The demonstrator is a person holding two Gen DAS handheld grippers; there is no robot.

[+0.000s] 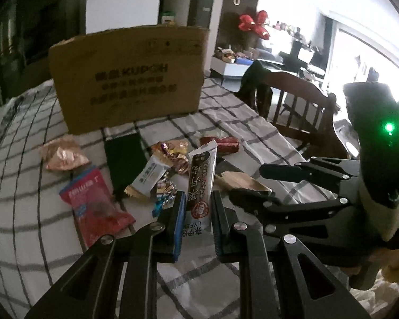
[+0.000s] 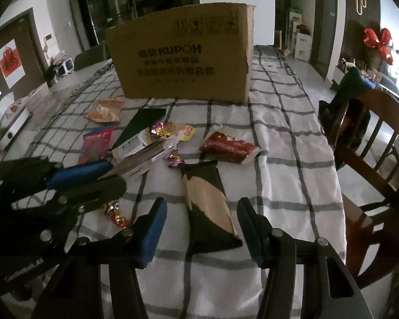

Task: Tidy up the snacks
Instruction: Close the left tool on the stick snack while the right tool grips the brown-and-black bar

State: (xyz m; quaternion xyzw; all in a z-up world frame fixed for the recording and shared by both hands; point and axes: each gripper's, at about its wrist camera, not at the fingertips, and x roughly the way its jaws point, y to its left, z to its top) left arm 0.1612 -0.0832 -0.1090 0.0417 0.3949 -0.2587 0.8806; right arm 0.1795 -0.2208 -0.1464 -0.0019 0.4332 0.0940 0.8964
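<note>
My left gripper [image 1: 198,207] is shut on a long white-and-brown snack bar [image 1: 202,183], held just above the checked cloth; it shows from the side in the right wrist view [image 2: 135,159]. My right gripper [image 2: 202,223] is open, its fingers either side of a dark green and tan packet [image 2: 210,207] lying on the cloth. Loose snacks lie ahead: a red packet [image 1: 95,207], a dark green packet [image 1: 123,159], a white packet [image 1: 149,175], wrapped candies [image 1: 173,151], a red bar [image 2: 227,146]. A cardboard box [image 2: 183,53] stands behind them.
A wooden chair [image 2: 372,146] stands at the table's right edge with dark cloth over its back. A crumpled tan wrapper [image 2: 103,110] lies left of the box. Small candies [image 2: 114,212] lie beside my right gripper's left finger. A white appliance [image 2: 10,130] sits far left.
</note>
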